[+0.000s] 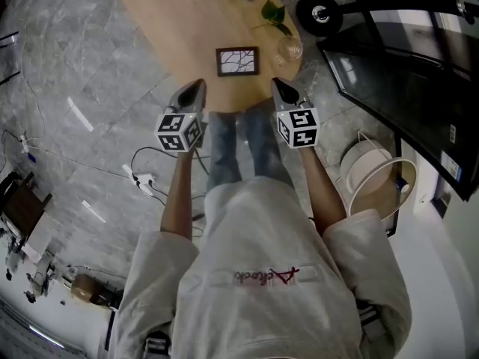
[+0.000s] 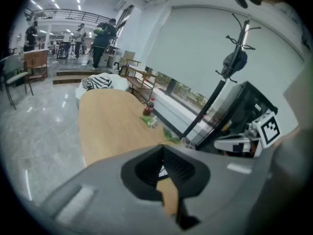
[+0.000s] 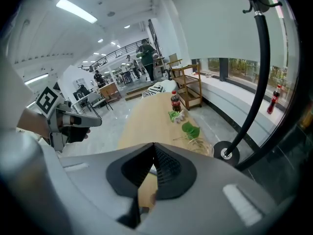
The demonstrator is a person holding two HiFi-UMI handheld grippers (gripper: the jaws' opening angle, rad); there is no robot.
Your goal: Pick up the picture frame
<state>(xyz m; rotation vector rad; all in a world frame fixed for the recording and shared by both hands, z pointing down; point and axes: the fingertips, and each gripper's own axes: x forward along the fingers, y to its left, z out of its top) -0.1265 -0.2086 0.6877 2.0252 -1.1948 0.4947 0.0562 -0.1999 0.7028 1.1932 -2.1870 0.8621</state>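
- The picture frame (image 1: 238, 60) is a small rectangle with a dark border. Its white picture carries dark, branching lines like cracks or twigs.
- It lies flat on the light wooden table (image 1: 179, 21), near the table's rounded end, and nothing is touching it.
- My left gripper (image 1: 198, 84) is clenched with its jaws together and nothing between them. It hangs over the table edge, just to the near left of the frame.
- My right gripper (image 1: 277, 84) is also clenched and empty. It sits to the near right of the frame, so the frame lies between the two tips and a little beyond them.
- A clear glass vessel (image 1: 289, 48) with a green leaf (image 1: 272, 11) stands just to the right of the frame.
- The black round base of a coat stand (image 1: 319, 13) rests on the floor beside the table end.
- In the right gripper view, a cola bottle (image 3: 175, 102) stands farther along the table.
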